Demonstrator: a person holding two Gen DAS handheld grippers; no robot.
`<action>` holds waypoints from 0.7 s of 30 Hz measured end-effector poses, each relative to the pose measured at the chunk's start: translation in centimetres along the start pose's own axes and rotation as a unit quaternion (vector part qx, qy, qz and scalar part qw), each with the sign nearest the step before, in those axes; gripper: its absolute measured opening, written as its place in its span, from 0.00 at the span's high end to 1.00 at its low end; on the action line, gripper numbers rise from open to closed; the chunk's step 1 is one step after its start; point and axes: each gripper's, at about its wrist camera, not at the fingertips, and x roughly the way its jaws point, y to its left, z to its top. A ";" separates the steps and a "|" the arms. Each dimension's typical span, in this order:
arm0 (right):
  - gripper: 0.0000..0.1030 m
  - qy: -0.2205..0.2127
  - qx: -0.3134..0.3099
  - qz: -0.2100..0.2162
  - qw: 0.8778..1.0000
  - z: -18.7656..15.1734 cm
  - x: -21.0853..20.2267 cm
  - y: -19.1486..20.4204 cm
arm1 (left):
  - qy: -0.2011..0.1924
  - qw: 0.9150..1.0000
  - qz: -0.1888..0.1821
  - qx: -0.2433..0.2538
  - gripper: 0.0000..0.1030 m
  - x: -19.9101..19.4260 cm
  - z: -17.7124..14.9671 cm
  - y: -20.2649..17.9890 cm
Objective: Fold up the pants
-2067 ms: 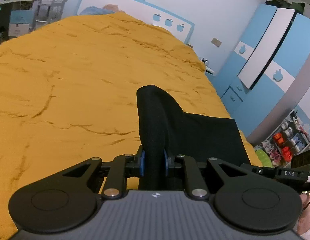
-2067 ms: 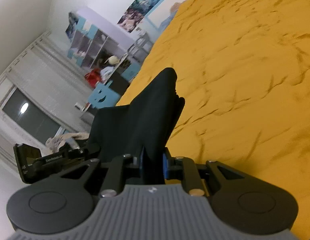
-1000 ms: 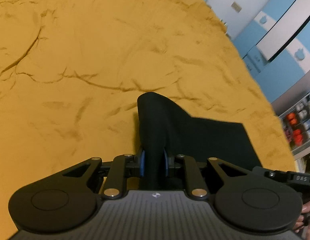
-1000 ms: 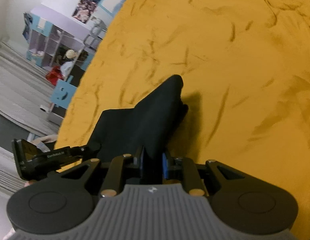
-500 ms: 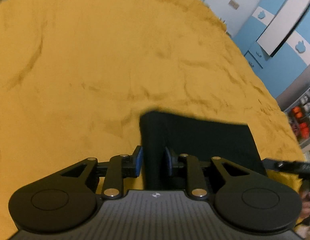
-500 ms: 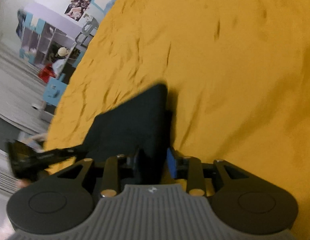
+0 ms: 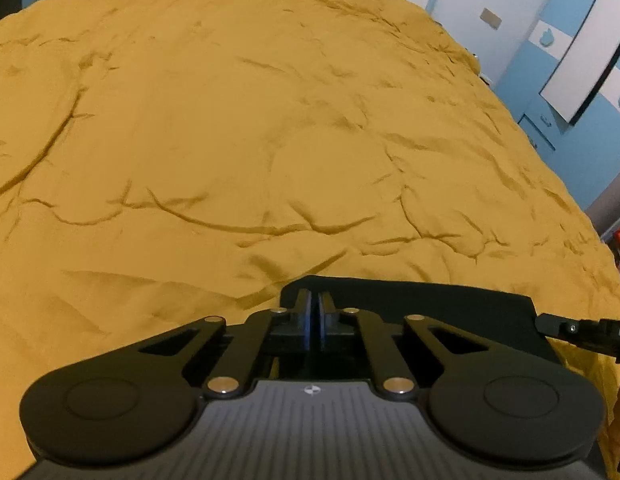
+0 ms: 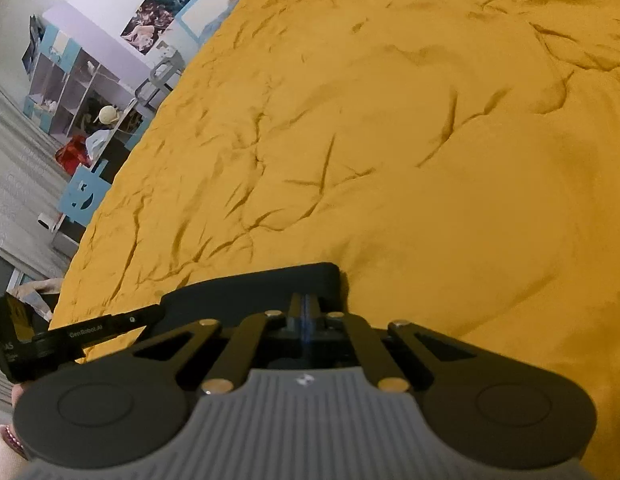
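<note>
Both the left tool point(image 7: 314, 312) and right tool point(image 8: 305, 314) sit narrow and empty above the black pants point(image 7: 430, 300), laid flat at lower frame on the bed point(image 7: 270, 140); fold apparently set, next move likely regrasping an edge.

"GenRobot.AI" on left tool point(image 8: 92, 330)

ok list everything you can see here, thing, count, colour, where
pants: one, black, flat on the bed's near edge
bedspread: one, mustard yellow, wrinkled, covering the bed
wardrobe: one, blue and white, right of the bed
shelf unit: one, lilac and blue, cluttered, left of the bed
posters: several, on the wall behind the bed
left tongs: one, black, shut, over the pants
right tongs: one, black, shut, over the pants
</note>
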 end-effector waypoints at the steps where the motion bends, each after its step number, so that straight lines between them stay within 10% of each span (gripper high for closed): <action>1: 1.00 -0.004 -0.013 -0.010 1.000 0.0 -0.5 0.6 | -0.005 1.000 0.007 0.001 0.91 -0.5 0.1 -0.1; 21: 0.69 -0.032 -0.273 -0.078 0.958 -13.8 -9.2 11.2 | -0.048 0.991 0.052 0.116 0.78 -12.7 -11.6 -5.6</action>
